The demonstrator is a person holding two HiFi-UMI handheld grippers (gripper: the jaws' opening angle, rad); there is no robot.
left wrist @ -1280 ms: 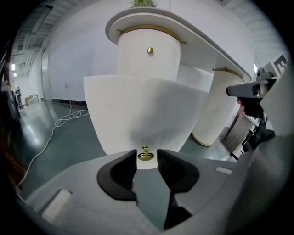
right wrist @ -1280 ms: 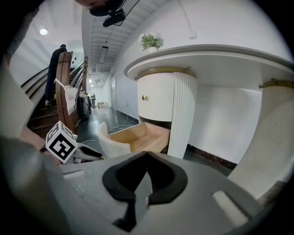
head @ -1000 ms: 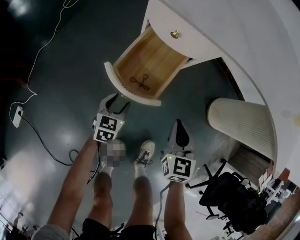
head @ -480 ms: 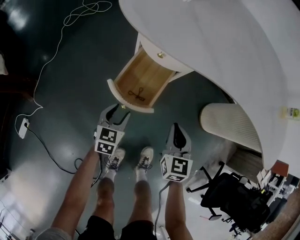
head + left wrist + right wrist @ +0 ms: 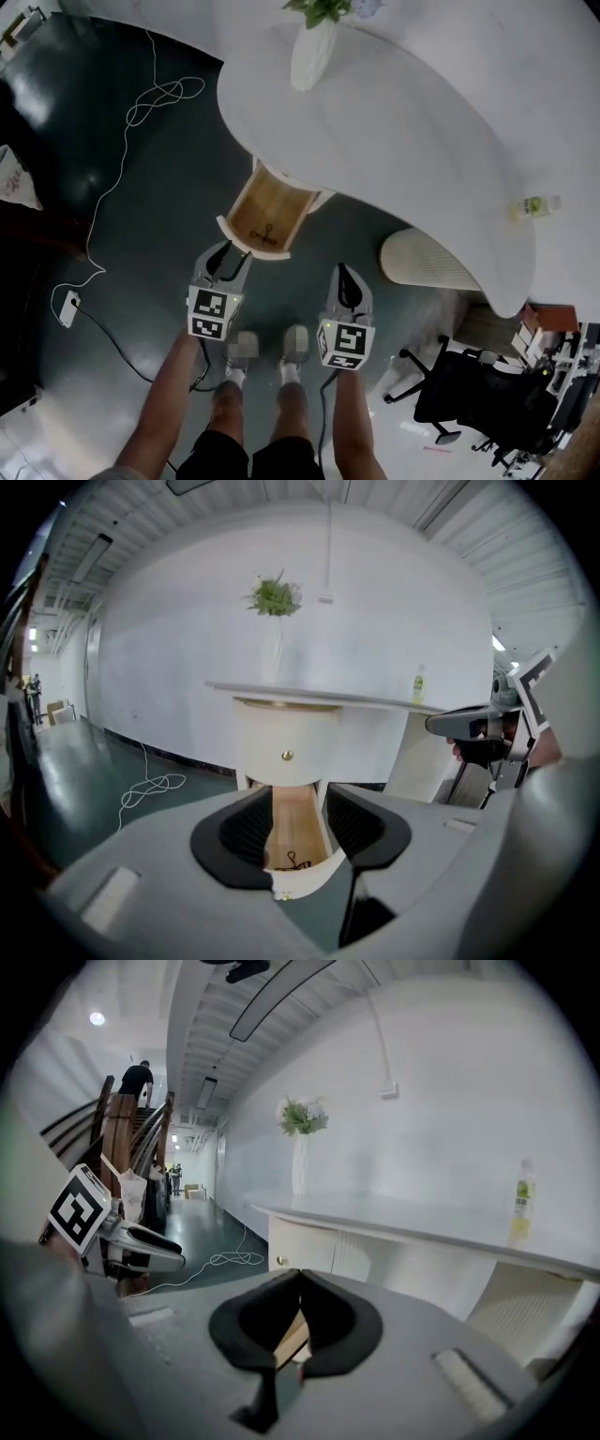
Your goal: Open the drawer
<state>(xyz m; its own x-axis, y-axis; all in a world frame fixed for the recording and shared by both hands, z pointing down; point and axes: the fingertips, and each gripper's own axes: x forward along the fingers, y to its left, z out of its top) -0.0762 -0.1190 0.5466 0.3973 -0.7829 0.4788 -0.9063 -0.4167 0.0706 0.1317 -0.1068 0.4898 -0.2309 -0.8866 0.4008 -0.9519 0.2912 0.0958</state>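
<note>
The wooden drawer (image 5: 269,208) stands pulled out from under the white curved table, with a small black looped thing (image 5: 267,234) lying in it. In the left gripper view the drawer (image 5: 292,832) shows between my jaws, below a closed drawer front with a brass knob (image 5: 287,755). My left gripper (image 5: 232,255) hangs just short of the drawer's front; it is open and empty (image 5: 298,808), and its jaws have just been closing a little. My right gripper (image 5: 343,272) floats to the right, clear of the drawer, shut with its tips touching (image 5: 299,1277) and holding nothing.
The white table top (image 5: 403,122) carries a vase with a plant (image 5: 312,52) and a small bottle (image 5: 532,204). A ribbed white bin (image 5: 427,261) and a black office chair (image 5: 478,394) stand at the right. A white cable (image 5: 155,98) and a power strip (image 5: 66,307) lie on the dark floor.
Both grippers and the view have risen; the drawer now looks smaller and farther below, and the table top with the vase has come into sight. The drawer stays pulled out.
</note>
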